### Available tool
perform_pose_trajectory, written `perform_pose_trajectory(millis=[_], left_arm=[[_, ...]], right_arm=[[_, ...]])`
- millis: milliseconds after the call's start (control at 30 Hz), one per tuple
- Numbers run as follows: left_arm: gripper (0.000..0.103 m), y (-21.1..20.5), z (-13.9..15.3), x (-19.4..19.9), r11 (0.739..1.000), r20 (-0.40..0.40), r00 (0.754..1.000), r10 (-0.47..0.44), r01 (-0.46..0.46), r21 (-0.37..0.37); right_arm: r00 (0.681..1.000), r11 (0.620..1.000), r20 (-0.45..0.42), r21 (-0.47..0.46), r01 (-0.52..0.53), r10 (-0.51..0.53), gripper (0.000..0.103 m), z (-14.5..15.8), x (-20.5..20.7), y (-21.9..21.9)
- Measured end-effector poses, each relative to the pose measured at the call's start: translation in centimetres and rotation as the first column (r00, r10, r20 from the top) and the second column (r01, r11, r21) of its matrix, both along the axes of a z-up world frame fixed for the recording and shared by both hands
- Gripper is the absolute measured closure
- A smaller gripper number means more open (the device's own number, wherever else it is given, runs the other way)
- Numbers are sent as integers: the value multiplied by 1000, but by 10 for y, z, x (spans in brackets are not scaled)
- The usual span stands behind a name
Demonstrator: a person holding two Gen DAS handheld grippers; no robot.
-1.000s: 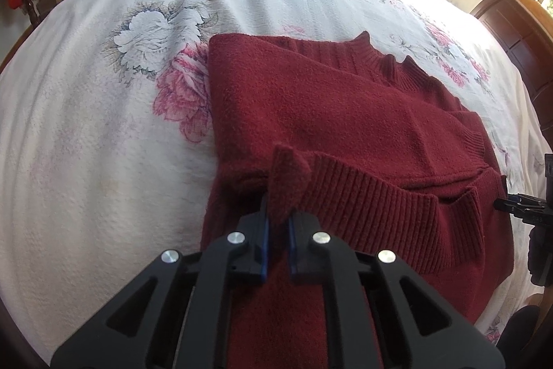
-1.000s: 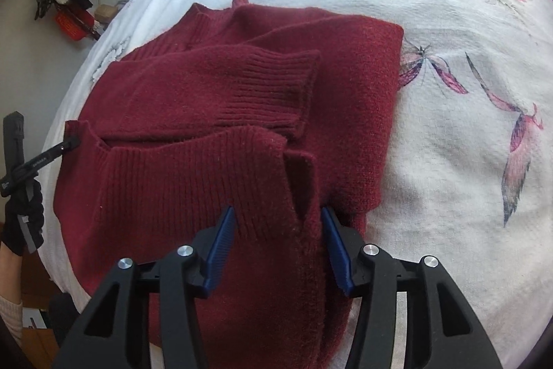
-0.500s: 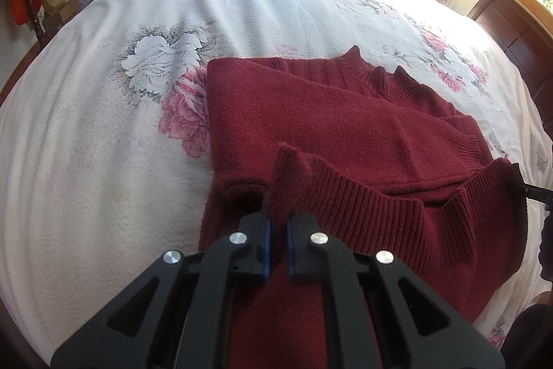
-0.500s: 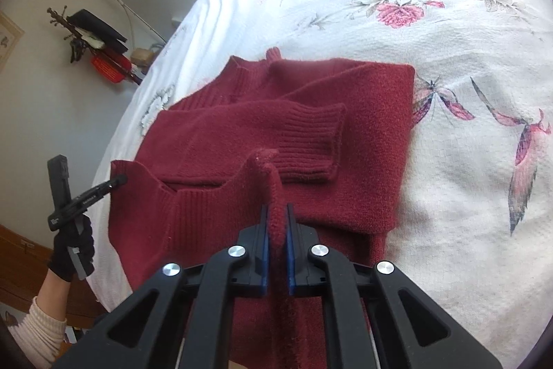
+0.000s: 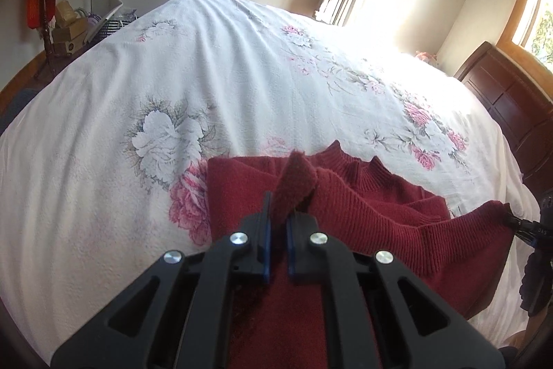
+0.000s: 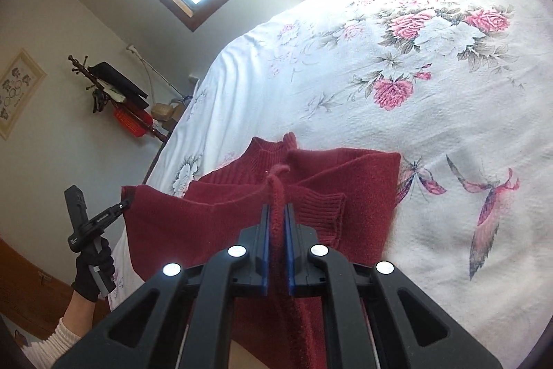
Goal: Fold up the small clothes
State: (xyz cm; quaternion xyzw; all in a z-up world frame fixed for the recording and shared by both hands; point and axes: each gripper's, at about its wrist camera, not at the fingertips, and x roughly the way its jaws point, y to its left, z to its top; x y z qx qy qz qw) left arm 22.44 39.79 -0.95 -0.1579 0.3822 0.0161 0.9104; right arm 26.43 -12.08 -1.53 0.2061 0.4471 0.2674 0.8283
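A dark red knit sweater point(image 5: 387, 213) lies on the floral bedspread, its collar toward the far side and its sleeves folded in. My left gripper point(image 5: 278, 213) is shut on the left corner of the ribbed hem, which stands up between its fingers. My right gripper point(image 6: 275, 213) is shut on the hem's right corner of the same sweater point(image 6: 356, 192). The hem hangs stretched between both grippers, raised above the sweater's body. In the right wrist view the left gripper point(image 6: 122, 201) shows at the far left, held by a gloved hand point(image 6: 91, 272).
The white bedspread point(image 5: 224, 85) with pink and grey flowers spreads wide beyond the sweater. A dark wooden headboard point(image 5: 511, 106) stands at the right. A coat stand point(image 6: 114, 95) and boxes sit by the wall past the bed's left edge.
The right gripper has shut on the hem corner. Both grippers have lifted the hem up and carried it toward the collar, so the room's walls and windows now show.
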Motion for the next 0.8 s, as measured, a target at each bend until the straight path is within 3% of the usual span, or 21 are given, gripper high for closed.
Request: perform_pose_trajectory(millis=[167,267,467,667,800], left_arm=[[99,9,11,42,999,31,998,47,-47,17],[99,9,3,75,996,17,997,76,-77,48],[99,1,-42,128,992,-69,992,108,-102,77],[98,-5,-103,150,983,-200,971,129,-99,155],[86,6,-128,145,977,-245,955,166,-126,170]], right_arm=[[1000,999,19,-21,25,-25,97,12,42,-1],[999,998,3,-51,45,-44,97,8,73,2],[995,990,-77,-132,58,-68,101,-33,119,8],[983,971,-148,-228,72,-108,101,-85,130,7],[974,944,-171,-319,88,-149,98,-106,130,1]])
